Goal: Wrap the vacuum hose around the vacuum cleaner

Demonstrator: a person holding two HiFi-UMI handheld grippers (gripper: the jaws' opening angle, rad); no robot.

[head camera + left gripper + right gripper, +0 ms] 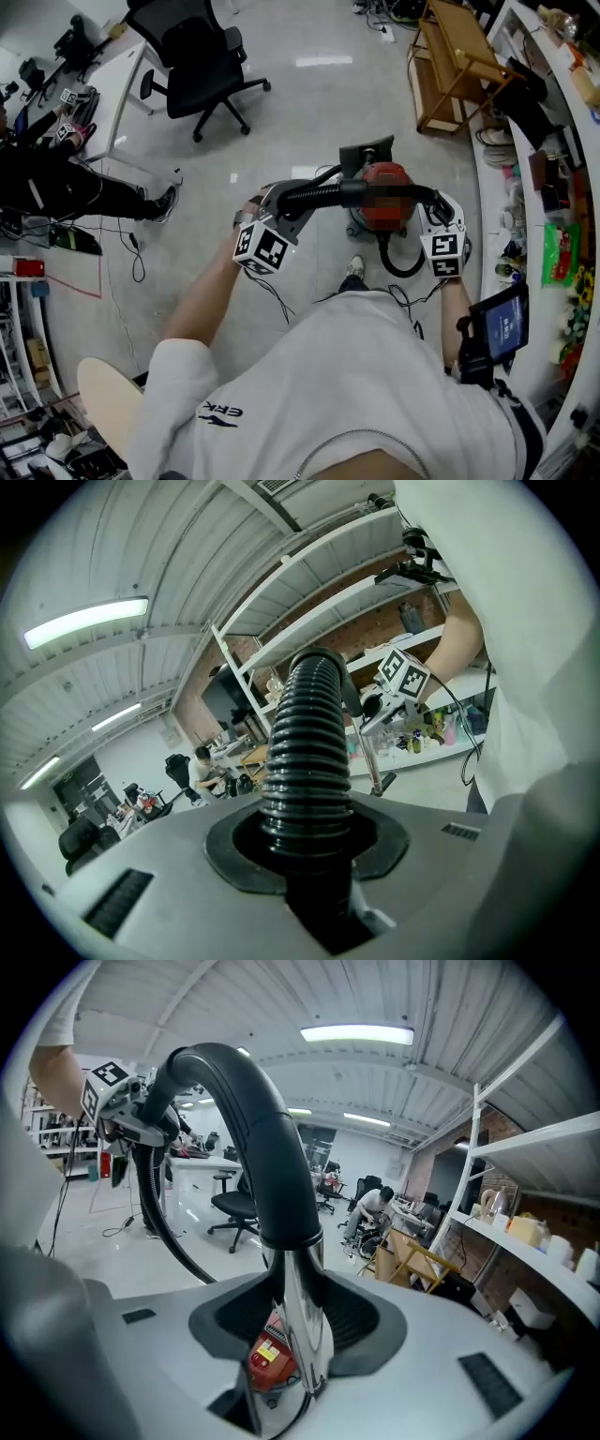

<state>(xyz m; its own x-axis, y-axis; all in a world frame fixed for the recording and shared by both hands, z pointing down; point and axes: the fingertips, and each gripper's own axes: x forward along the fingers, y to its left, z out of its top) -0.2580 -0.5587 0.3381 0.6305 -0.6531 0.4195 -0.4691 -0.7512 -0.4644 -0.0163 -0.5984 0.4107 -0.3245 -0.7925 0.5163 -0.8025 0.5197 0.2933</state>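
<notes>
The red vacuum cleaner (375, 216) stands on the floor right in front of me. Its black ribbed hose (314, 195) runs level above it, held between both grippers. My left gripper (278, 206) is shut on the ribbed hose (305, 761), which fills the jaws of the left gripper (314, 855). My right gripper (437, 214) is shut on the chrome tube (302, 1335) just below the curved black handle (248, 1119). Under the right gripper (298, 1340) the red vacuum cleaner (270, 1361) shows through the gap. A loop of hose (403, 267) hangs down beside the cleaner.
A black office chair (202, 66) stands at the back left and a wooden stand (459, 66) at the back right. Shelves (553, 187) with goods line the right side. A seated person (66, 192) is at the far left, with cables (136, 253) on the floor.
</notes>
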